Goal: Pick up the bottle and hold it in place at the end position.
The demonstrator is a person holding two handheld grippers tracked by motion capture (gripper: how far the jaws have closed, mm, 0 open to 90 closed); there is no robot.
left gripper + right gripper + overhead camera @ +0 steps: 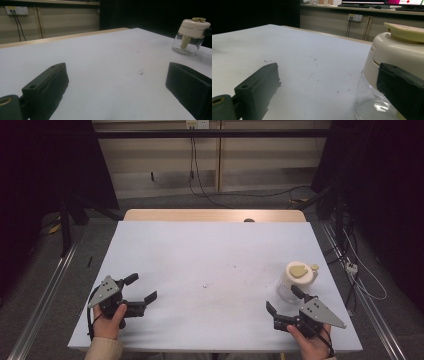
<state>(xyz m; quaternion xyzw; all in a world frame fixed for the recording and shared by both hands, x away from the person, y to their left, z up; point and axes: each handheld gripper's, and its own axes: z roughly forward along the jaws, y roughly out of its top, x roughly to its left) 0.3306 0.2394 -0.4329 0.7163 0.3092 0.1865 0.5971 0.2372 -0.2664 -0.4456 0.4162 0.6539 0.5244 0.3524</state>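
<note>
A small clear glass jar [298, 277] with a cream lid and a flat cream knob stands near the table's right edge. My right gripper [282, 298] lies low on the table just in front of it, open. In the right gripper view the jar [392, 57] looms close behind the right-hand jaw, and its glass wall reaches a little into the gap of my right gripper [327, 72]; nothing is pressed. My left gripper [142, 287] rests at the front left, open and with nothing between its jaws. From the left gripper [116, 72] the jar [191, 35] stands far off at the upper right.
The white table top [210, 245] has a few dark specks [234, 267] near its middle and a wooden strip [215, 215] along the far edge. Metal rails and cables [350, 265] run on the floor at both sides.
</note>
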